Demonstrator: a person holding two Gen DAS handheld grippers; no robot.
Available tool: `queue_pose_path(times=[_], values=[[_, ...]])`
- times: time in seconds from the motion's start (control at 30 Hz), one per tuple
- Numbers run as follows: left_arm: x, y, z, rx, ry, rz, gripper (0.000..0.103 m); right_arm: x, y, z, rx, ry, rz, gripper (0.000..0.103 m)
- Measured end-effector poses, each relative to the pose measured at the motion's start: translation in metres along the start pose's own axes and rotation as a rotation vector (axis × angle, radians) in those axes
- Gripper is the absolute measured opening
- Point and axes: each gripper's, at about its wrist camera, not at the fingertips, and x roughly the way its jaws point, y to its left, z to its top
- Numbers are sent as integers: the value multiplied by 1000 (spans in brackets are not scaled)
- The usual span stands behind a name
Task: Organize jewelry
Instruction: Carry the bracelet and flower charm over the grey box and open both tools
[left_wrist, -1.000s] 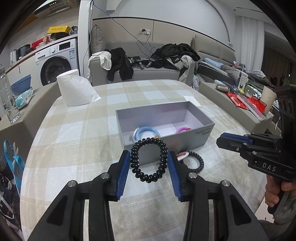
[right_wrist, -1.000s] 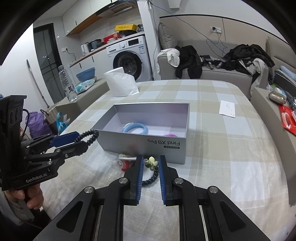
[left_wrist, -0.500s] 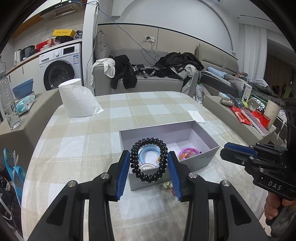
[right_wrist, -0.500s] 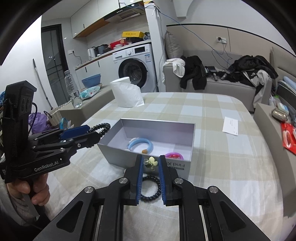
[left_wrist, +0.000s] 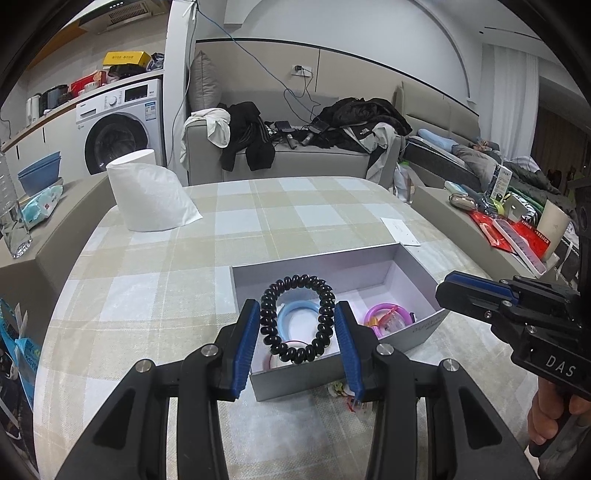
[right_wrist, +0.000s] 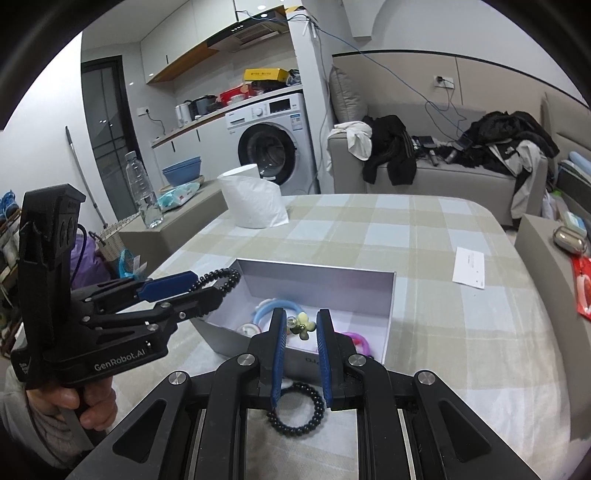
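Checked tablecloth (left_wrist: 303, 206), grey sofa (left_wrist: 295, 162) under strewn clothes (left_wrist: 247, 136) — washing machine (left_wrist: 122, 122) left, white walls.

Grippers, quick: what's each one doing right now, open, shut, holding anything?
Left gripper: shut on the black coiled bead bracelet, above the open grey box.
Right gripper: shut on the thin black bead bracelet with yellow flower charm.

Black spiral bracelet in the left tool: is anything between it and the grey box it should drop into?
Nothing visible. The left tool holds the black spiral bracelet over the open, lidless grey box. Below it lie only a blue ring and a pink ring on the box floor. The right tool is off to the side.
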Motion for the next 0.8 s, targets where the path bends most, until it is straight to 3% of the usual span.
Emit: queue_pose_path(times=[0.8], values=[[24, -6, -3, 6, 62, 3, 36, 28, -19, -2, 61, 61, -12, 16]])
